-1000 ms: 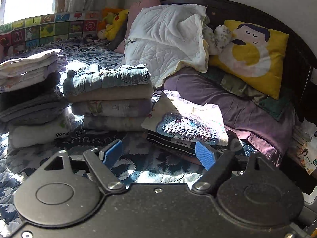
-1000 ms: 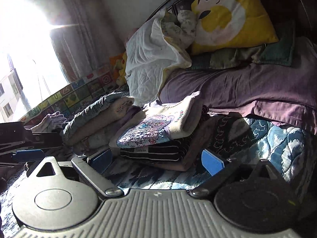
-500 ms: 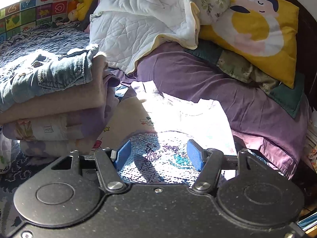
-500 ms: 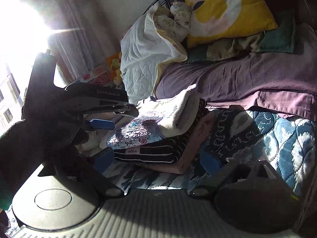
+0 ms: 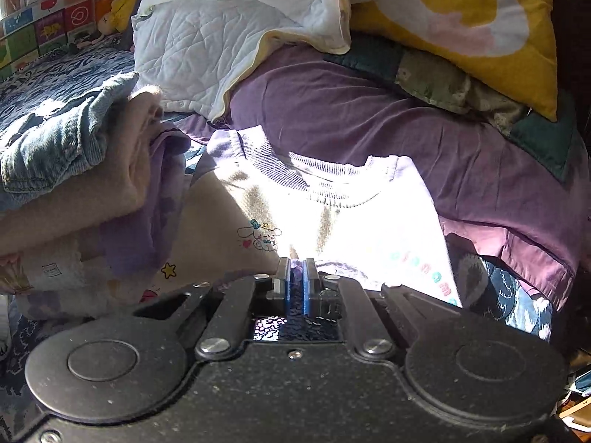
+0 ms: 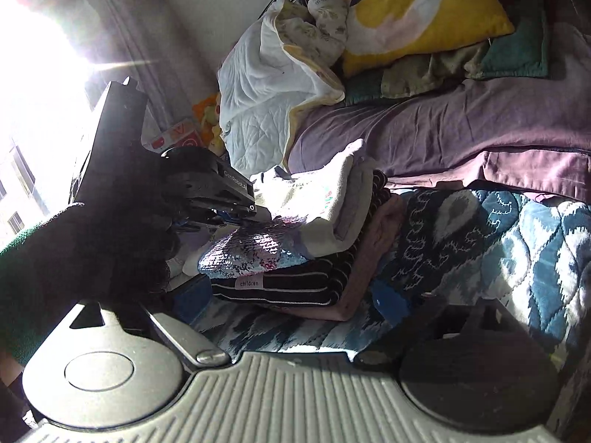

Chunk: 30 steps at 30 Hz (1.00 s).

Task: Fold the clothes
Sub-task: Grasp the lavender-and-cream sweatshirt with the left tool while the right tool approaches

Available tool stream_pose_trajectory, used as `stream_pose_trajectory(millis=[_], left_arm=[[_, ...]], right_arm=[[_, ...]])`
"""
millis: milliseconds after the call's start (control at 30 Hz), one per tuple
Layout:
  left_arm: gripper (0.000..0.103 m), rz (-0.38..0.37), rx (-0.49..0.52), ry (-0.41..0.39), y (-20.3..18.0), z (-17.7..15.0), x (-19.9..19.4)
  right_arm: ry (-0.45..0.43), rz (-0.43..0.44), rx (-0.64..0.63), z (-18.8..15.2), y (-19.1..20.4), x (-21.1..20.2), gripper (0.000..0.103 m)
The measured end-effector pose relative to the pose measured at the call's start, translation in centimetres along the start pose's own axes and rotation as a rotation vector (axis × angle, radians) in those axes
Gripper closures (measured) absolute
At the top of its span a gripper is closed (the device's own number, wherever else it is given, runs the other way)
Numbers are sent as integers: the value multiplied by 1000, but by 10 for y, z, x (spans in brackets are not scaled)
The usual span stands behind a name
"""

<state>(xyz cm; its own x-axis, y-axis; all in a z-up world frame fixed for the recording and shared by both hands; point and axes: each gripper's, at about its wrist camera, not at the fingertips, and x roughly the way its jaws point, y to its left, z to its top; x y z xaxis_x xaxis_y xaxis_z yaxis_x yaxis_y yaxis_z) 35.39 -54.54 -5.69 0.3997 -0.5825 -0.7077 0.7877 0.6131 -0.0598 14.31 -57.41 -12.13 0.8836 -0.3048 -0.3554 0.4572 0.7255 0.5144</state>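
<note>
Left claw (image 5: pixel 295 277) is pinched nearly shut, blue pads w/ just a sliver between them, and sequined fabric shows in that sliver: it has hold of the near edge of the cream sweatshirt (image 5: pixel 332 214). That top lies folded, collar away from us, cartoon print & sequin patch on its front, sitting at the top of a small stack on the bed (image 6: pixel 517 243). From the right side you see the stack better: sweatshirt (image 6: pixel 317 199) on top, a black striped garment (image 6: pixel 295 284) w/ a "children" tag under it, a pink piece (image 6: pixel 369 258) at the bottom.

Right claw (image 6: pixel 295 299) is wide open, nothing in it, blue pads either side of the stack's near end, low over the blue patterned quilt. Left claw (image 6: pixel 243 214) seen from there comes in from the left, held by a gloved hand (image 6: pixel 122 243) w/ a green sleeve.

Left of the sweatshirt, touching it, another pile of folded clothes (image 5: pixel 92 192) w/ denim on top. Farther back: white quilted blanket (image 5: pixel 221 37), purple sheet (image 5: pixel 369 110), yellow pillow (image 5: pixel 480 18). Sun glare from the window at far left.
</note>
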Motion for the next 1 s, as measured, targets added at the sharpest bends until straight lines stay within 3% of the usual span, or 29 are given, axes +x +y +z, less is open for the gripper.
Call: stream_pose_trajectory(millis=[400,467,600,633,667,700,733,1000], left_arm=[[103,-1,-95,-263,25,-21,-141],[103,5,-107,-287,31,-26,-162],[103,34,-85,-253,31,-34,-169],[100,45,-79,-236,30,-35,-165],[91,55,-74,-219,29,-35,-160],[50,42,-83,-205,30,-35,-152],[24,44,-87,-209,30,-37,-147],[24,21,-106,-109,25,-14,-60]], right_arm=[[-29,17,53,1,-4,-12,9],[-34,27,65,0,-4,-14,9],[-41,32,107,-3,-5,-19,9],[-43,28,120,-5,-5,-20,9],[-43,27,127,-6,-5,-21,9],[-39,32,124,-7,-4,-21,9],[-33,38,118,-8,-2,-21,9],[-8,49,11,-10,12,-12,6]])
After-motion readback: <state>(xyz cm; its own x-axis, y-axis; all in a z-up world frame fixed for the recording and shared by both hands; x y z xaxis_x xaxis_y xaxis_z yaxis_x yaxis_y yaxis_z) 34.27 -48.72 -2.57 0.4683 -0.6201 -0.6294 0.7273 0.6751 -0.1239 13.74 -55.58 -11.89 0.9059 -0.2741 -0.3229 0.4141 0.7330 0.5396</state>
